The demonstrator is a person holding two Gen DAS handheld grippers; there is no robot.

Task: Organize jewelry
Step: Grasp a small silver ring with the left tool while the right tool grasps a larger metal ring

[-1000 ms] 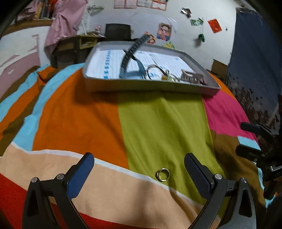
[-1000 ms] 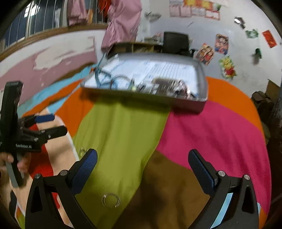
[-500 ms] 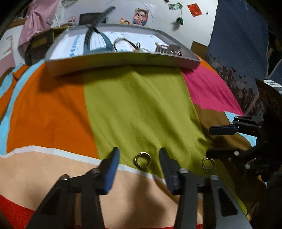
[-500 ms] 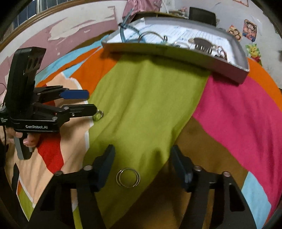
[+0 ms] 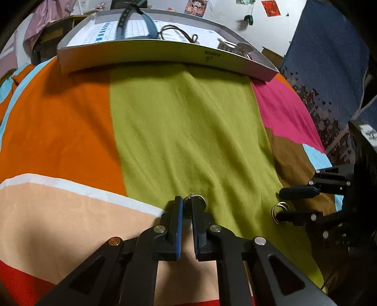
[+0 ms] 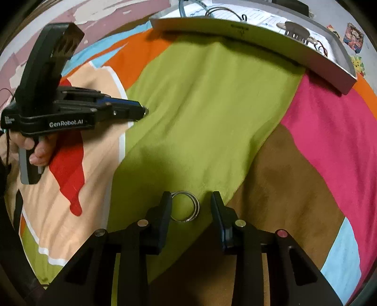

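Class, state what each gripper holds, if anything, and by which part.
Left gripper: shut on small silver ring, pinched at its near edge. Right gripper: jaws closing around the larger silver wire ring, not yet gripping.

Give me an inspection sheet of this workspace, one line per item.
Surface: colour-block fleece blanket of orange, green, pink, brown and peach patches.
Job's things: small metal ring at the left gripper's tips; larger double silver hoop flat on the green patch; grey shallow tray beyond, holding a blue band and other pieces.
Clutter: nothing seen on the blanket.
Grippers: left gripper shut on the small ring, jaws just closed; right gripper closing around the hoop, one pad touching, the other apart.
Cables: thin dark cord by the hand.
Surroundings: wall posters, pink cloth.
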